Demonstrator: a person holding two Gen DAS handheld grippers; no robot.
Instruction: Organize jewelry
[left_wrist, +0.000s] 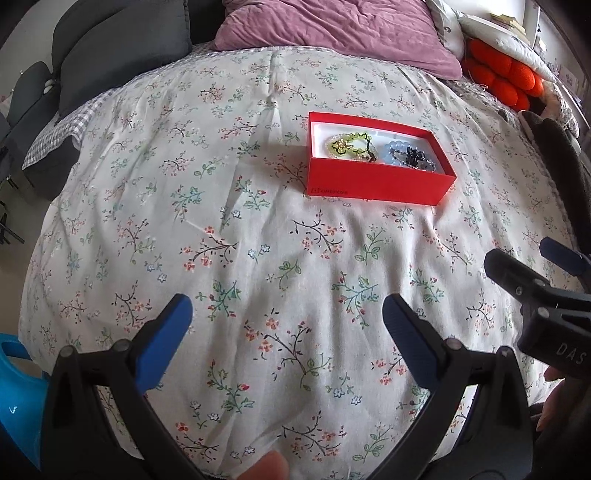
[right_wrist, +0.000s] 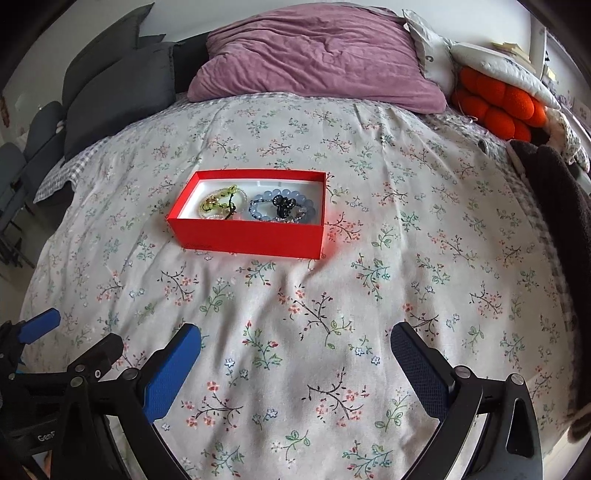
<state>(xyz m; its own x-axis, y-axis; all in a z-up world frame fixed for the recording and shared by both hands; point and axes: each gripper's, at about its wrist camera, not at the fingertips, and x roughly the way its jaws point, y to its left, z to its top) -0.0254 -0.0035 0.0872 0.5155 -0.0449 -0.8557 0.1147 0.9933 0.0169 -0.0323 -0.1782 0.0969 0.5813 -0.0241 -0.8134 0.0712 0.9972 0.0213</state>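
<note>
A red box (left_wrist: 373, 181) (right_wrist: 251, 236) with a white inside lies on the flowered bedspread. Inside it a yellow-green bead bracelet (left_wrist: 343, 146) (right_wrist: 218, 205) rests at the left end, and pale blue beads (left_wrist: 397, 151) (right_wrist: 275, 195) with a black piece (right_wrist: 282, 203) on top fill the right end. My left gripper (left_wrist: 288, 321) hovers open over bare bedspread well short of the box, nothing between its blue pads. My right gripper (right_wrist: 295, 347) is likewise open and empty, nearer than the box. Each gripper shows at the edge of the other's view.
A purple pillow (right_wrist: 317, 51) lies at the head of the bed, dark grey cushions (right_wrist: 114, 92) at the left, an orange knotted cushion (right_wrist: 498, 99) and a dark blanket (right_wrist: 554, 192) at the right. A blue object (left_wrist: 18, 384) sits at the lower left. A fingertip (left_wrist: 266, 469) shows at the bottom.
</note>
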